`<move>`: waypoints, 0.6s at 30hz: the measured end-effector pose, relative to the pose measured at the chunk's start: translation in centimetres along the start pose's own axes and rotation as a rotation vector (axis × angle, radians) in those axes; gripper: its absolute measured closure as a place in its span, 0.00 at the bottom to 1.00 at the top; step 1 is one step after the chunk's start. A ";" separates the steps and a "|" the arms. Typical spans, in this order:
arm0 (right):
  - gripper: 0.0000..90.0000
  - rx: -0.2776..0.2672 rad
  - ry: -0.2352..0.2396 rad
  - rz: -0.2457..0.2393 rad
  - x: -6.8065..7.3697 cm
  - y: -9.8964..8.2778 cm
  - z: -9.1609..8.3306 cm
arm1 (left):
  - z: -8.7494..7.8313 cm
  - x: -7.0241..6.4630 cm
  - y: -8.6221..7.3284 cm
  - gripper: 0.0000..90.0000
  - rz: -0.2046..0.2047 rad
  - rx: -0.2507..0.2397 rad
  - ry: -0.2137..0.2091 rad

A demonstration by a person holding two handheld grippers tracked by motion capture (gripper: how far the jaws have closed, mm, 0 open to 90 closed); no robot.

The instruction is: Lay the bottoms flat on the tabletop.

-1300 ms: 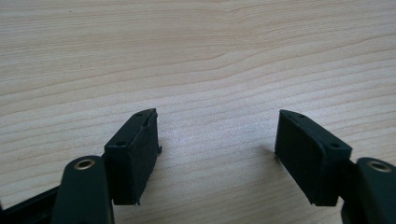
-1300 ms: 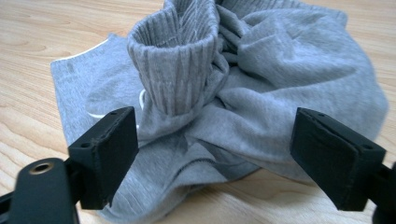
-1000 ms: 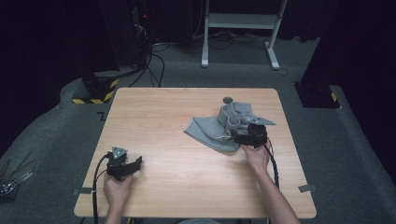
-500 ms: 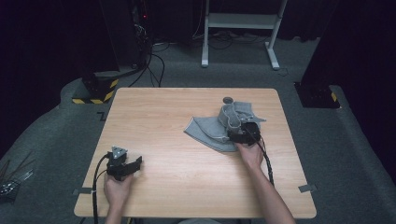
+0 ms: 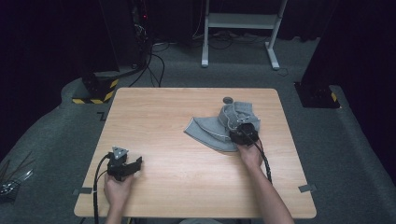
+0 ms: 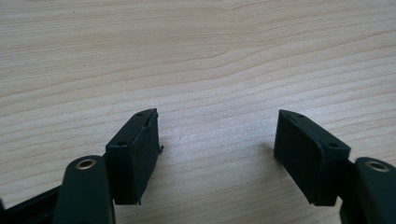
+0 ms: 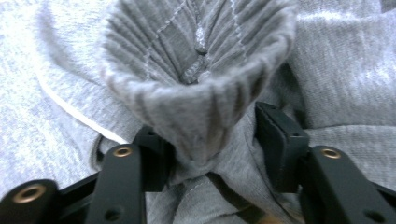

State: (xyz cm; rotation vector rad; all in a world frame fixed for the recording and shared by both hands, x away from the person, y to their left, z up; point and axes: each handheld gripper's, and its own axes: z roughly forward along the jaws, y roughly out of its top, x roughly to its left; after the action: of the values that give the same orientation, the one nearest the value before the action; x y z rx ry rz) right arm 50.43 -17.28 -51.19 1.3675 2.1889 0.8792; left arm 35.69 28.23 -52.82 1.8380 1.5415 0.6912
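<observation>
While the left claw [image 5: 138, 163] is resting spread apart on the wooden counter [image 5: 163, 116], the right claw [image 7: 212, 154] has just been closing around a ribbed fold of the crumpled grey knitted garment [image 5: 219, 128].

**Garment right, idle gripper front left**

A knit garment [image 5: 219, 128] lies crumpled on the table's [image 5: 177, 112] right half; the right gripper [image 5: 243, 132] sits on its near edge. The left gripper [image 5: 125, 165] rests well apart, near the front-left corner, on bare wood
</observation>
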 end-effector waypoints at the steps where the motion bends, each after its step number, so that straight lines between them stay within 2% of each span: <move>1: 0.59 0.001 0.005 -0.001 0.0 0.0 0.0 | 0.0 0.0 0.0 0.34 0.001 0.000 0.002; 8: 0.67 0.010 0.017 -0.003 0.1 0.0 -0.3 | 0.0 0.0 0.0 0.34 0.002 0.001 0.004; 18: 0.71 0.035 0.011 -0.018 0.8 0.1 -0.5 | 0.0 0.0 0.0 0.34 -0.010 -0.002 -0.001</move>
State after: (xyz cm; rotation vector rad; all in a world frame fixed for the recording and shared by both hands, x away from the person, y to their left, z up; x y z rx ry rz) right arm 49.79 -16.72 -50.76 1.3603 2.2316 0.8470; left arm 35.68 28.24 -52.83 1.8279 1.5474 0.6871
